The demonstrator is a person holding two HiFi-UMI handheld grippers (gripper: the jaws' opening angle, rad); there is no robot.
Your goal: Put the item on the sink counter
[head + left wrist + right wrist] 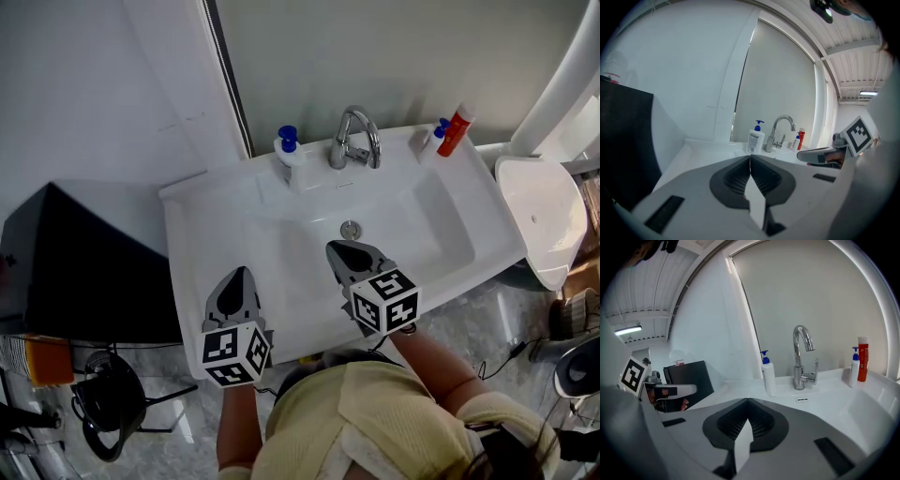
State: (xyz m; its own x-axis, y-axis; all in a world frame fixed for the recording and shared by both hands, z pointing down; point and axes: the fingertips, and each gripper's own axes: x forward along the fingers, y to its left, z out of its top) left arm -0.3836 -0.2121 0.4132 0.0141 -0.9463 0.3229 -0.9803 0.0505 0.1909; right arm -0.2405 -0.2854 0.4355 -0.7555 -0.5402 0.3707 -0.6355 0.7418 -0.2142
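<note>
Standing beyond left tongs [239,273] (closed): soap bottle [288,148].

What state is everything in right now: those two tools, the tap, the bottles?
left tool: shut, nothing between its jaws.
right tool: shut, nothing between its jaws.
faucet: no water running.
pump bottle: upright, left of the faucet.
red bottle: upright, cap on.
small blue-capped bottle: upright beside the red bottle.

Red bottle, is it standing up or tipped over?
Standing up: the red bottle rests upright on the sink counter, white cap on top.
</note>
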